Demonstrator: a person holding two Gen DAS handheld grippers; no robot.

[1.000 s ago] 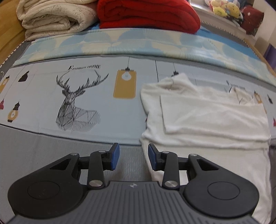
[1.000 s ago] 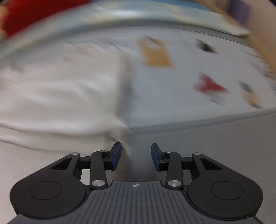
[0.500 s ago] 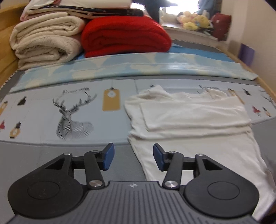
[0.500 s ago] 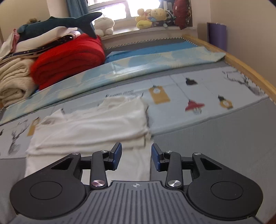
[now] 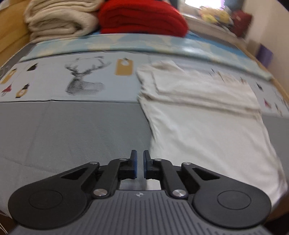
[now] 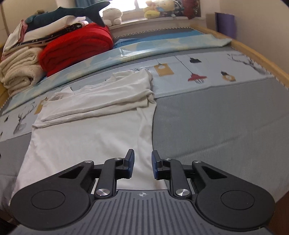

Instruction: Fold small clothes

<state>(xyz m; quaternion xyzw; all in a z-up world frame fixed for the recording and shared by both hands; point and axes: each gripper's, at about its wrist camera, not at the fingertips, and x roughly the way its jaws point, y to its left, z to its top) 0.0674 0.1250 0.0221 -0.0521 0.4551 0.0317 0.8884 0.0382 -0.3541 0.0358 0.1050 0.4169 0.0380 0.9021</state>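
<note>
Far left, a cream blanket [image 5: 59,19] sits rolled at the head of the bed [image 5: 72,130], with a red blanket [image 5: 142,18] right beside it. On the printed sheet, a stag drawing [image 5: 84,79] and a mustard tag [image 5: 124,66]. Now the left gripper [image 5: 140,165] hangs over bare grey mattress, just off the shirt's left edge; its jaws have just snapped nearly together and nothing is between them. Moving right, the white shirt [image 5: 207,126] lies flat across the bed, its sleeves folded in over the upper half and the lower body spread smooth toward the near edge. The right gripper [image 6: 142,165] hovers above the shirt's right hem side, jaws apart with a clear gap, having just narrowed, gripping nothing. Beyond, plush toys [image 6: 157,8] line the windowsill.
</note>
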